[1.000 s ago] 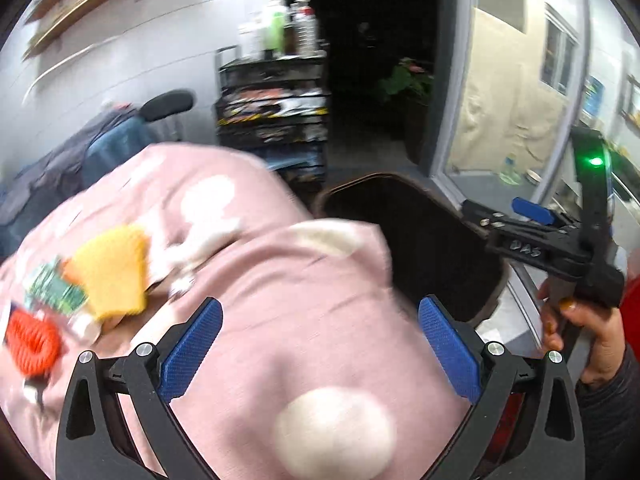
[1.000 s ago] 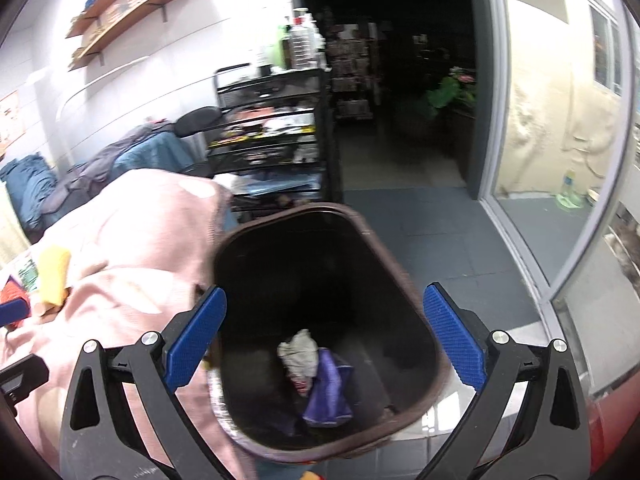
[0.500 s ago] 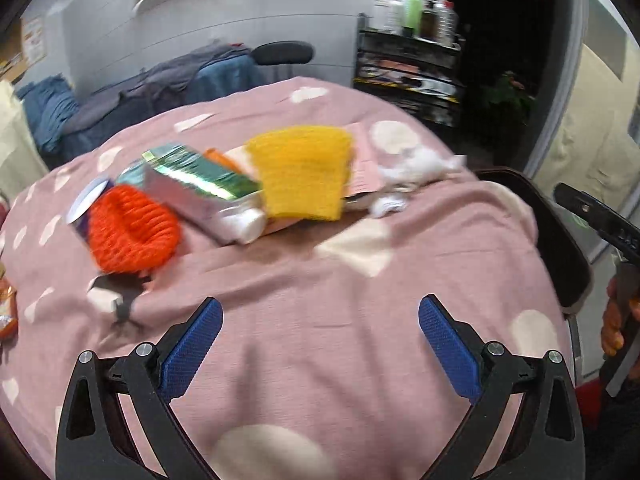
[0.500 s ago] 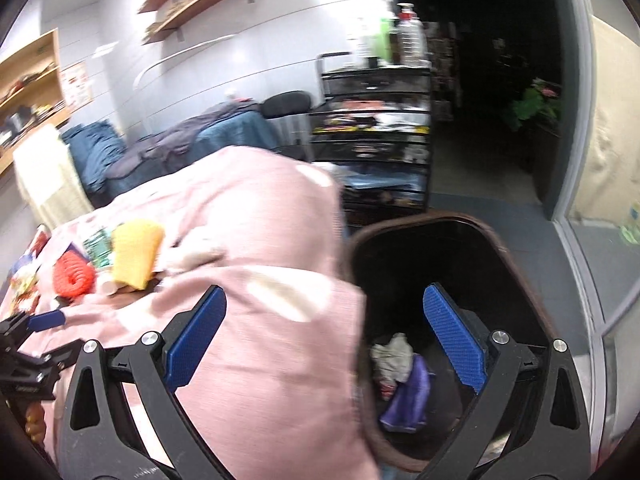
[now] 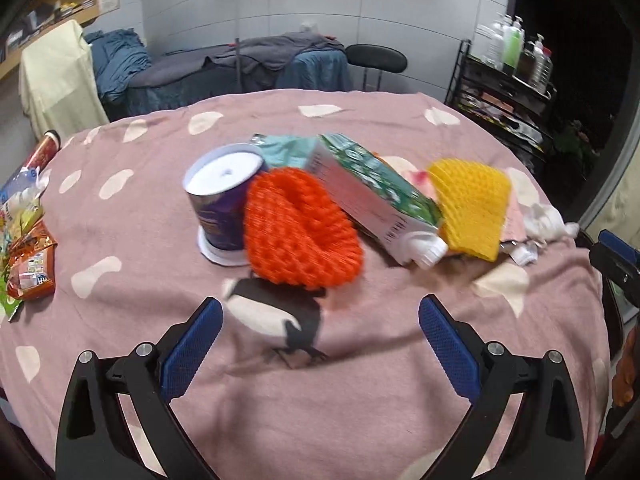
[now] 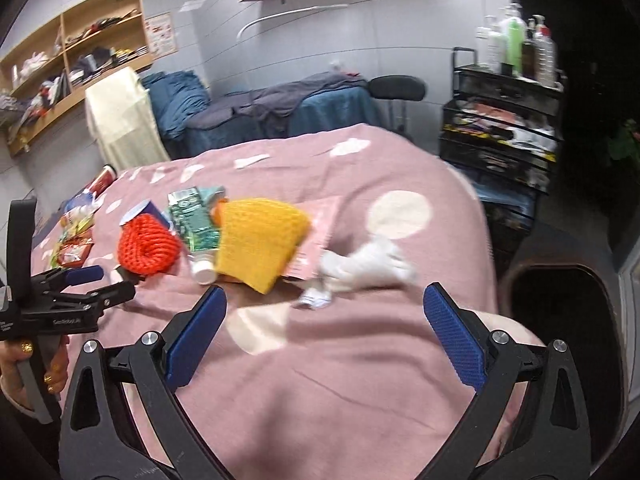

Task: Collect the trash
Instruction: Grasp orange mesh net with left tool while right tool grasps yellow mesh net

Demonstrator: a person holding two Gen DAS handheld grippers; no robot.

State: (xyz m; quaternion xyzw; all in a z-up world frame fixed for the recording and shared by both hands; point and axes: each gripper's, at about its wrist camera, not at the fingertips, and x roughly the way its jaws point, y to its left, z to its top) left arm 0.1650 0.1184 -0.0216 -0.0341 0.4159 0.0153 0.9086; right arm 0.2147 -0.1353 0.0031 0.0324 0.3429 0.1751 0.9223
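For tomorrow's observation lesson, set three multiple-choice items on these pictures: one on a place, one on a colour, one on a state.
1. What lies between the orange foam net and the yellow foam net?
A. green carton
B. a spoon
C. a plate

2. What colour are the gripper pads?
A. red
B. blue
C. white

3. How are the left gripper and right gripper?
A. both shut
B. both open and empty
C. each holding tissue

Answers: 1 A, the carton lies between the nets; 2 B, the pads show blue; 3 B, wide gaps, nothing held.
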